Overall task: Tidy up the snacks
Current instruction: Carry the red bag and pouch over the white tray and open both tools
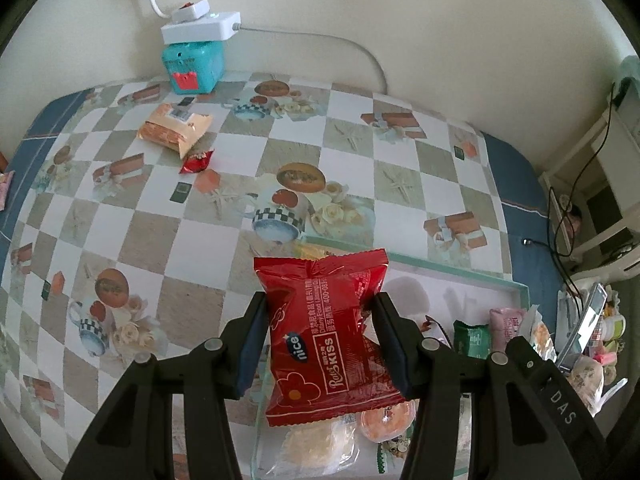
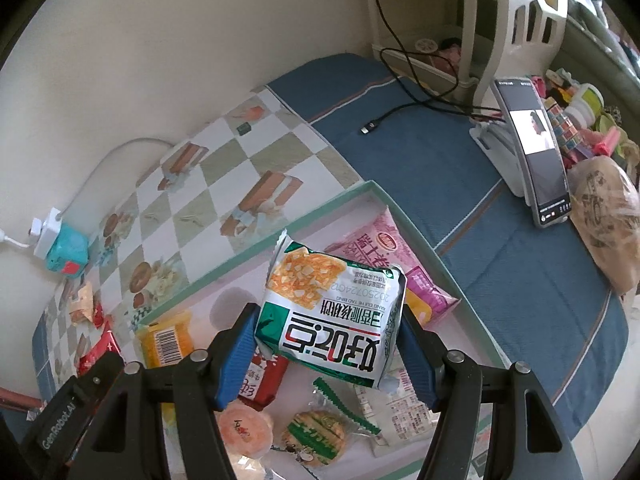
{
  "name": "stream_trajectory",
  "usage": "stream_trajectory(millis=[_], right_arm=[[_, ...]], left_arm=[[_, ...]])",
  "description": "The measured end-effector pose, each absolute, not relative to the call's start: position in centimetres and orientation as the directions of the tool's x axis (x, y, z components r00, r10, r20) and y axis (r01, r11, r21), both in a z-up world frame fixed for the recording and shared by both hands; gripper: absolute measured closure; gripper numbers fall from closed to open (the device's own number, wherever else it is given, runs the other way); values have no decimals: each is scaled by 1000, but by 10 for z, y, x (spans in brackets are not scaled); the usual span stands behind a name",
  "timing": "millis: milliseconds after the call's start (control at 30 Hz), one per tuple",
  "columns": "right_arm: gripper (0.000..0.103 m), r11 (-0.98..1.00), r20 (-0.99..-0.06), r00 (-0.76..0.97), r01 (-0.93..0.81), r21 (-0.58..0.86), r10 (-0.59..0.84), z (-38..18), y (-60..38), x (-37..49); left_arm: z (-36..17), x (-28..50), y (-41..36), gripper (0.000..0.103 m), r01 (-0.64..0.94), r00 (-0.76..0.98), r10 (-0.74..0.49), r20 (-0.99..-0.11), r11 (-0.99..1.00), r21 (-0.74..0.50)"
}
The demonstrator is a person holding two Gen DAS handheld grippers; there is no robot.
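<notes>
Black fingers of the left gripper (image 1: 320,340) clamp a red snack pack (image 1: 326,340) above the green-rimmed tray (image 1: 480,278); the right gripper (image 2: 328,344) pinches a green-and-white biscuit pack (image 2: 332,312) over the same tray (image 2: 332,204). Best practice, judging from the crowding: lower each pack onto a bare patch before parting the jaws, clear of the sweets below.
</notes>
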State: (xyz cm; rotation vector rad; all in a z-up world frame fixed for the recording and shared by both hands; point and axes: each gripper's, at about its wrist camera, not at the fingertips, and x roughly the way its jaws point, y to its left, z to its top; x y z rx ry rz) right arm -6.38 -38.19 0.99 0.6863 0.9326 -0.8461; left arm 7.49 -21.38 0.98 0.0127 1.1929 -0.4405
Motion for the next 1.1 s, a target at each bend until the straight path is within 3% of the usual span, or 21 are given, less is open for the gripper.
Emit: stream_trajectory(millis=[967,1033,1100], right_arm=[[32,492,-933,240,867,81,-269,-28,-396,-61],[30,489,-934,236,869,79,-269,-27,-397,-61],[24,486,-932,236,871,77,-275,-26,-398,-61]], left_arm=[[-19,62,-257,48,454,221,-318,-922,870,-192],[-18,63,-256,45,451,204,-324,-924,869,-205],[-17,64,-256,36,449,195,-330,-924,867,-215]])
